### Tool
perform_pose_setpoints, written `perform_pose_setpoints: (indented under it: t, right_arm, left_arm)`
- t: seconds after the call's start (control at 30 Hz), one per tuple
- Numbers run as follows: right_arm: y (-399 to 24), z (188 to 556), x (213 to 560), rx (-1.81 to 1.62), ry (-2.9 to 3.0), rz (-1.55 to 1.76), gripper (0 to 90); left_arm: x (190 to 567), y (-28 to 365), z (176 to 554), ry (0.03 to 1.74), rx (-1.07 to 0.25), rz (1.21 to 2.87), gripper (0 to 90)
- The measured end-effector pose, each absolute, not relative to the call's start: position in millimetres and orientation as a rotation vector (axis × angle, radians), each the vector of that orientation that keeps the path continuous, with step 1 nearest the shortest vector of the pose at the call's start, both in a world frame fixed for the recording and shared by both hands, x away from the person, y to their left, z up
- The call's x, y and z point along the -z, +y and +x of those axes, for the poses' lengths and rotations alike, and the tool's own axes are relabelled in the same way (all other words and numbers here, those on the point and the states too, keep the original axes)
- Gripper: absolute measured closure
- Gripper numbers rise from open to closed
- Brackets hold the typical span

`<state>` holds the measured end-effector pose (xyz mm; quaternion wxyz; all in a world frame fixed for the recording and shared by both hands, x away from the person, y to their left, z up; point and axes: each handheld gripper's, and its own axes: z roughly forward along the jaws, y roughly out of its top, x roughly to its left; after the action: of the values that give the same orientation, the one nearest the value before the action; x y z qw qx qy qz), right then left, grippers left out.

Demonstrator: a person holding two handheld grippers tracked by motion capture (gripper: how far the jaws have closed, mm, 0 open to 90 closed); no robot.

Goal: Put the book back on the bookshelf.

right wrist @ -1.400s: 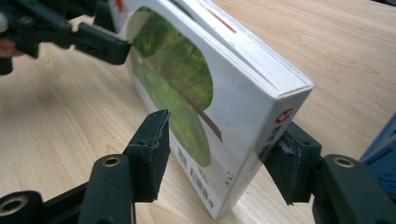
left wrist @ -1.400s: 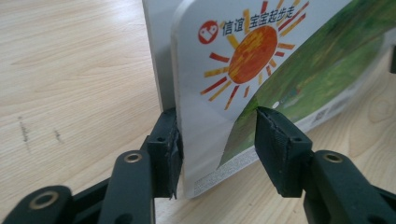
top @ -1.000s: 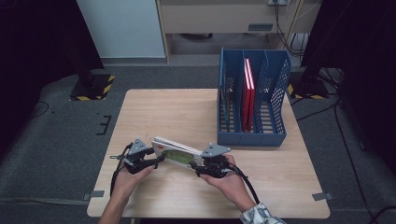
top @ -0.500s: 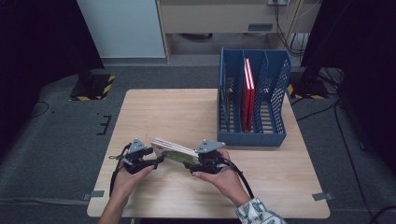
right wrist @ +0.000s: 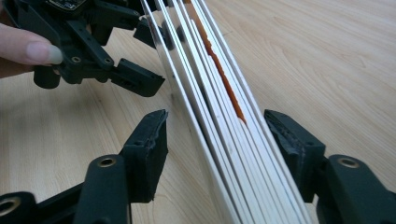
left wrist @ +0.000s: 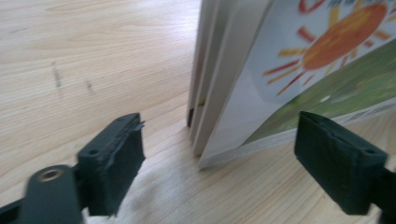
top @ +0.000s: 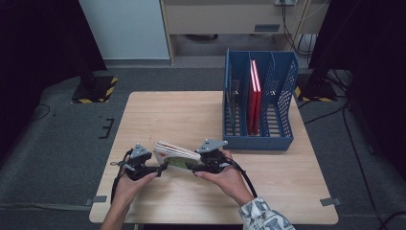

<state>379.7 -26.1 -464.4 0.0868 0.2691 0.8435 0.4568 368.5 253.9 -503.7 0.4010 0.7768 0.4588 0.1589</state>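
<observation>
A thick-paged picture book [top: 176, 153] with a sun on its cover [left wrist: 327, 60] stands tilted on its lower edge on the wooden table [top: 182, 110], between my two grippers. My left gripper [top: 160, 168] [left wrist: 219, 158] is open; its jaws have just been opening, and the book's corner sits between the pads without touching them. My right gripper [top: 197, 167] [right wrist: 222, 135] straddles the book's fanned pages [right wrist: 219, 121]; its jaws have just been closing. Its right pad lies against the cover, while a gap remains at the left pad. The left gripper [right wrist: 140, 56] shows beyond the book.
A blue mesh file rack [top: 258, 139] stands at the table's right rear, with red books [top: 255, 96] upright in a middle slot. Bare wood lies behind and left of the hands. The table's front edge is just below the forearms.
My left gripper's jaws have spread apart off the book's left end. My right gripper has shifted a little leftward along the book. The book stays propped up between them.
</observation>
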Motion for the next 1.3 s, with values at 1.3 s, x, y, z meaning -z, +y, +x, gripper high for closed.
perform_pose_setpoints:
  t: [1.3]
  right_arm:
    - [-16, 397, 470, -1.321, 2.621, 0.717, 66.0]
  left_arm:
    - [510, 275, 362, 1.237, -0.428, 2.033, 3.5]
